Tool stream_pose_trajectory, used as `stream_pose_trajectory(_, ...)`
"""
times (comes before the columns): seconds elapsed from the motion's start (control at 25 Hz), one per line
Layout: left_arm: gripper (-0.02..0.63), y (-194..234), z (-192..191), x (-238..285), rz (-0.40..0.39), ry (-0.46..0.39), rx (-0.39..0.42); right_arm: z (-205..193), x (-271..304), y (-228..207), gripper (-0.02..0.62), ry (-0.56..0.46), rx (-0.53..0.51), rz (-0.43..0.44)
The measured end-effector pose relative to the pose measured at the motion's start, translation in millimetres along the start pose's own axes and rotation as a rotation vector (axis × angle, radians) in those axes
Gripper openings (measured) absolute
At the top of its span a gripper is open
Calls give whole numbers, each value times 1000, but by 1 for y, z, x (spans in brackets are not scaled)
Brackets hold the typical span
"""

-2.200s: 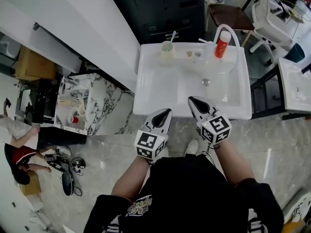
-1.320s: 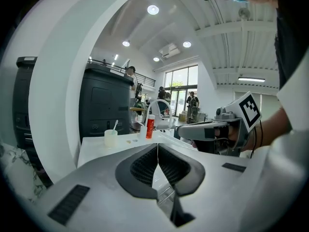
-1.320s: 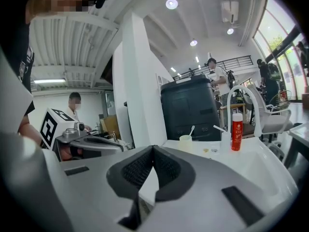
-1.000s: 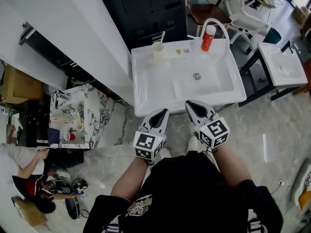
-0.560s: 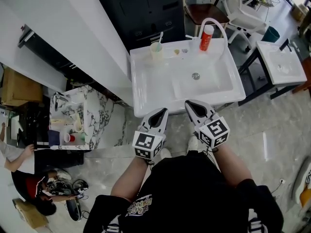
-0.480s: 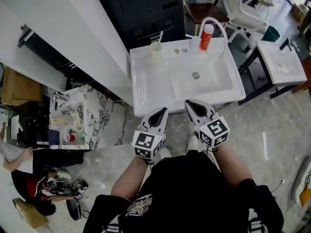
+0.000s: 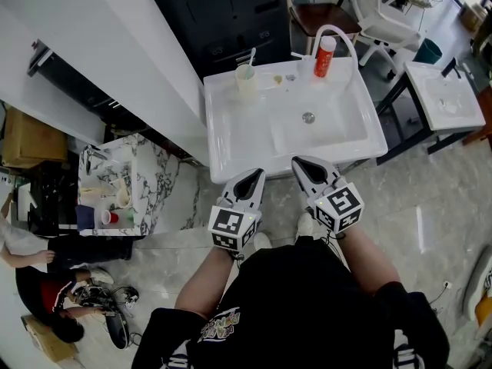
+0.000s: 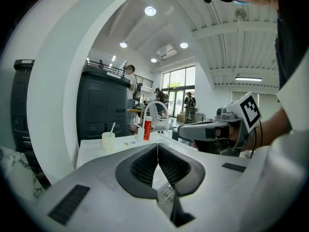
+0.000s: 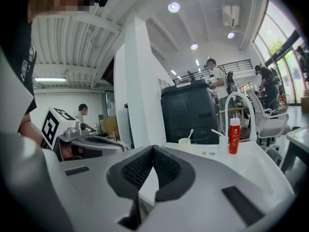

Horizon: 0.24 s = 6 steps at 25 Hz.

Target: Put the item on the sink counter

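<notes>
Our left tongs (image 7: 251, 181) and right tongs (image 7: 310, 167) hover side by side at the near edge of the white rectangular ceramic sink (image 7: 219, 141). Both are pressed shut with nothing between the jaws. Which item is meant we cannot tell. A pale plastic cup holding a toothbrush (image 7: 245, 77) and an upright red tube (image 7: 326, 54) already stand on the counter strip well ahead of the tips, across the basin. Reaching over closed, we judge we could topple the tube or snag the white arched tap (image 9: 253, 122) beside it.

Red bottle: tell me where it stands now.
Head view: the red bottle stands on the sink's back ledge, right side, beside the white arched faucet, right of the cup.
</notes>
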<state>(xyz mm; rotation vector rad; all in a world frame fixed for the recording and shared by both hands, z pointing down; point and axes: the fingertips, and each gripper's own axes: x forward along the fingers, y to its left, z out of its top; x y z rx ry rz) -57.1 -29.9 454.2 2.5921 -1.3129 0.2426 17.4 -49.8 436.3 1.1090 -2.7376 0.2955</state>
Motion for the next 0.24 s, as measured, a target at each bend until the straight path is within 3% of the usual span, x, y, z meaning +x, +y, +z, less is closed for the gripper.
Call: stream_pose_trajectory(0.24, 17, -5, 2, 1, -4, -4, -3, 3, -4, -1, 54, -4, -6, -2)
